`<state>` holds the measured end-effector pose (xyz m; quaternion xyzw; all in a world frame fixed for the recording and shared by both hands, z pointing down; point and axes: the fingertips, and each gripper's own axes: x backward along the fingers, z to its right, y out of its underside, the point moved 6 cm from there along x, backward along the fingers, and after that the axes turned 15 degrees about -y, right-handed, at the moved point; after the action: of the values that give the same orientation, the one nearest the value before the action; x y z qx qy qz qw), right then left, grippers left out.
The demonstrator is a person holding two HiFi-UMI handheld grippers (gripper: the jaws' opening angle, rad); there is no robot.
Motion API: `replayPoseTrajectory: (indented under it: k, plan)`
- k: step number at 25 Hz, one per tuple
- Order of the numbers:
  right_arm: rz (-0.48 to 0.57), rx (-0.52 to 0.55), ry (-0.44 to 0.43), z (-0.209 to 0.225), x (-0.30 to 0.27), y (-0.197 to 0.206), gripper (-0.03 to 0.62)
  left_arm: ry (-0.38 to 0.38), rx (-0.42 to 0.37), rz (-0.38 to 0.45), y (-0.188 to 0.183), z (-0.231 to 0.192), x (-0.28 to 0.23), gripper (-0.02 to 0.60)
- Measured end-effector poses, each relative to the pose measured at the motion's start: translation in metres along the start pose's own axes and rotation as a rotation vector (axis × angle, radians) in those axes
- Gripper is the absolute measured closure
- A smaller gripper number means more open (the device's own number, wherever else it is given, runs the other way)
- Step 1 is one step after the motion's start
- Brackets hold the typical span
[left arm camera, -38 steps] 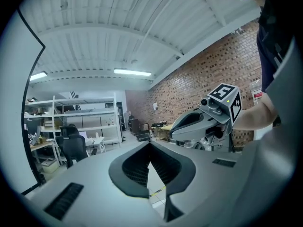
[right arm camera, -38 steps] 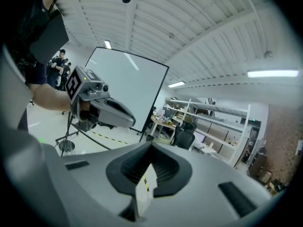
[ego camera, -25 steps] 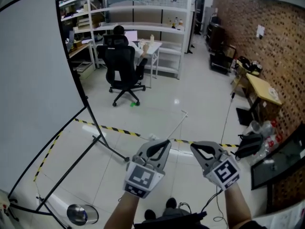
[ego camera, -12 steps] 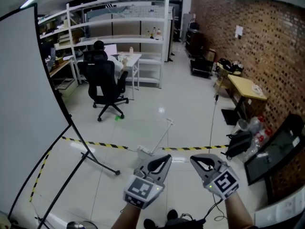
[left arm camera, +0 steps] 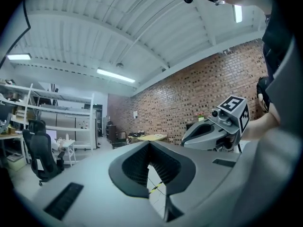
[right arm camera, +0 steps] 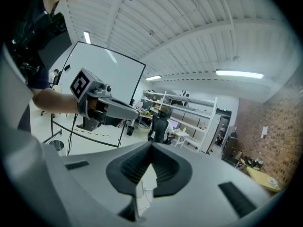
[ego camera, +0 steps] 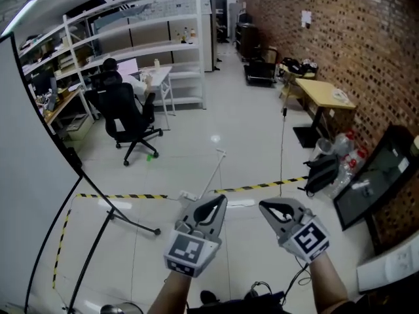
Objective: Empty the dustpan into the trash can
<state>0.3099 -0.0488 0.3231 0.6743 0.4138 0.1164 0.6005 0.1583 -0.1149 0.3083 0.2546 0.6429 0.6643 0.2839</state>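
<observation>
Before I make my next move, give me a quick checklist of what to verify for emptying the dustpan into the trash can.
1. Left gripper free: ok, fingers together, nothing between them.
2. Right gripper free: ok, fingers together, empty.
3. Dustpan found: cannot tell; a thin white pole stands ahead, its base unclear.
4. Trash can found: cannot tell; a round metal thing is cut off at the head view's bottom edge.
5. Floor ahead free of trip hazards: not ok, a black stand leg lies across it at left.
</observation>
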Motion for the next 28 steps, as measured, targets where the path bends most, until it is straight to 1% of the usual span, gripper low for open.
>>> replayPoseTrajectory:
  k: [4, 8, 12, 21, 25, 28]
  plan:
    - [0.017, -0.033, 0.033, 0.016, 0.042, 0.023, 0.588, -0.012, -0.007, 0.026, -0.006, 0.036, -0.017, 0.583]
    - [0.039, -0.063, 0.075, 0.03, 0.084, 0.043, 0.588, 0.035, -0.002, 0.027, -0.011, 0.077, -0.034, 0.583]
    - [0.053, -0.088, 0.1, 0.039, 0.12, 0.059, 0.588, 0.064, -0.021, 0.009, -0.013, 0.116, -0.047, 0.583]
    - [0.105, -0.13, 0.135, 0.055, 0.183, 0.091, 0.588, 0.095, -0.077, -0.008, -0.021, 0.182, -0.069, 0.583]
    - [0.122, -0.171, 0.147, 0.06, 0.204, 0.105, 0.588, 0.128, -0.094, -0.022, -0.022, 0.204, -0.075, 0.583]
    - [0.138, -0.176, 0.148, 0.065, 0.214, 0.11, 0.588, 0.141, -0.101, -0.036, -0.022, 0.215, -0.083, 0.583]
